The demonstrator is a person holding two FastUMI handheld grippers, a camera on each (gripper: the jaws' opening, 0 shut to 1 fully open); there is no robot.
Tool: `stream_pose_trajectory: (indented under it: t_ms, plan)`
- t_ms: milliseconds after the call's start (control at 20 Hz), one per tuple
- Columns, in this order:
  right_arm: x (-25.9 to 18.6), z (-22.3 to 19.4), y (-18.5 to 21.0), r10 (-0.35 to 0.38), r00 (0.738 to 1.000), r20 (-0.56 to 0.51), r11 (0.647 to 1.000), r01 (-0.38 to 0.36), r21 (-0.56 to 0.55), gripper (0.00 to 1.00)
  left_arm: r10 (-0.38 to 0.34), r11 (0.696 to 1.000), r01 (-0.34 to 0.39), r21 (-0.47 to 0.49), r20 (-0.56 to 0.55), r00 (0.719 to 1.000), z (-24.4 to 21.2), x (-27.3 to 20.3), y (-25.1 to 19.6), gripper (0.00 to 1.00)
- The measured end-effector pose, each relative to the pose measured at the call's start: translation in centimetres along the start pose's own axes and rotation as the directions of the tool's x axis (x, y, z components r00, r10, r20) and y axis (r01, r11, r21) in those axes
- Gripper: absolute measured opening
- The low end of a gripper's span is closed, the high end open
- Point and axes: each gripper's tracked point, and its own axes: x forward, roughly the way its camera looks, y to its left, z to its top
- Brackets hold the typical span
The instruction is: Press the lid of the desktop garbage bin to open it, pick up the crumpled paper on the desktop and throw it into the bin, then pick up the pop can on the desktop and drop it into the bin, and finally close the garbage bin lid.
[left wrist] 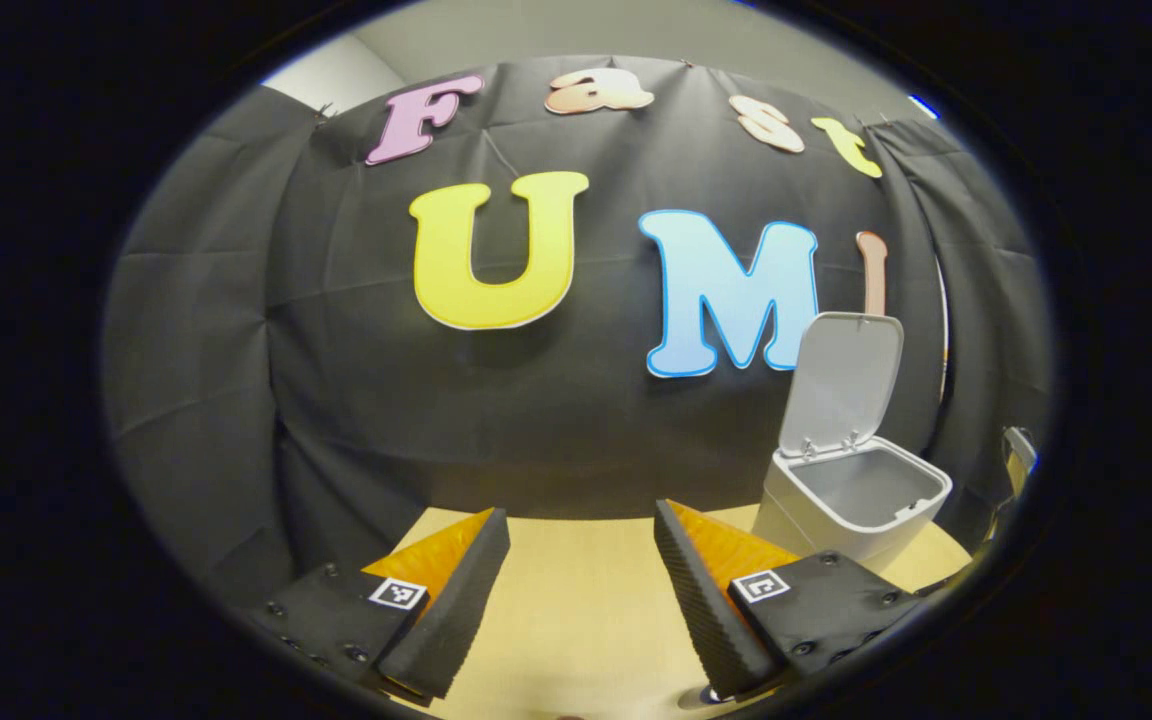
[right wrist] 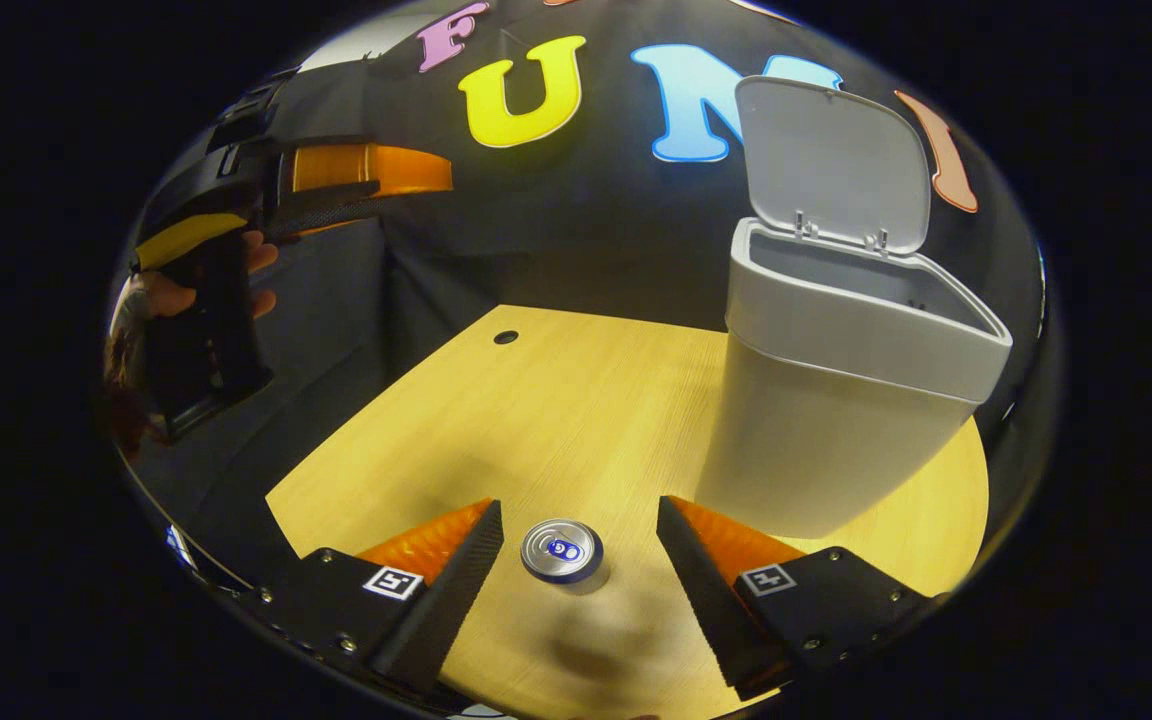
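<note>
Currently I've got the right gripper [right wrist: 579,575] spread wide either side of the upright silver pop can [right wrist: 562,550], left gripper [left wrist: 581,590] also wide and empty, white plastic bin [right wrist: 836,400] lid [right wrist: 833,165] up.

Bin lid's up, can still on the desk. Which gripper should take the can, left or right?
Right. The right gripper hangs open directly above the pop can, fingers straddling it, with the bin beside it, lid up. The left gripper is open, raised and faces the booth wall.

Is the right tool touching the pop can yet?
Apart. In the right gripper view the right tool is open, and bare desk shows on both sides of the upright pop can.
</note>
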Motion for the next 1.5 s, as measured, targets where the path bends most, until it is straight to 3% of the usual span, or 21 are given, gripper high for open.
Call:
stream_pose_trajectory:
  t_ms: [350,1150,1200,1300,1500]
  plan:
    - [3.2,-3.1,1.2,0.038,0.994,-0.101,0.998,-0.043,-0.051,0.99,0.012,1.000,-0.012,0.003,0.001,1.000,0.1,0.1,1.0,0.97]
    - [8.5,-8.1,0.1,0.013,0.956,-0.294,0.994,-0.044,-0.097,1.00,0.036,0.999,-0.036,-0.009,-0.017,0.999,-0.5,0.4,2.0,0.93]
    - [8.3,-7.9,0.2,0.012,0.955,-0.295,0.995,-0.041,-0.094,0.99,0.037,0.999,-0.037,-0.010,-0.018,0.999,-0.6,0.4,2.1,0.93]
    - [8.0,-8.0,0.2,0.012,0.956,-0.295,0.995,-0.040,-0.088,0.86,0.040,0.999,-0.040,-0.009,-0.020,0.999,-0.6,0.3,2.1,0.93]
    - [7.5,-6.6,-0.2,0.014,0.967,-0.254,0.996,-0.035,-0.078,0.86,0.040,0.999,-0.040,-0.007,-0.021,0.999,-0.6,0.5,1.9,0.96]
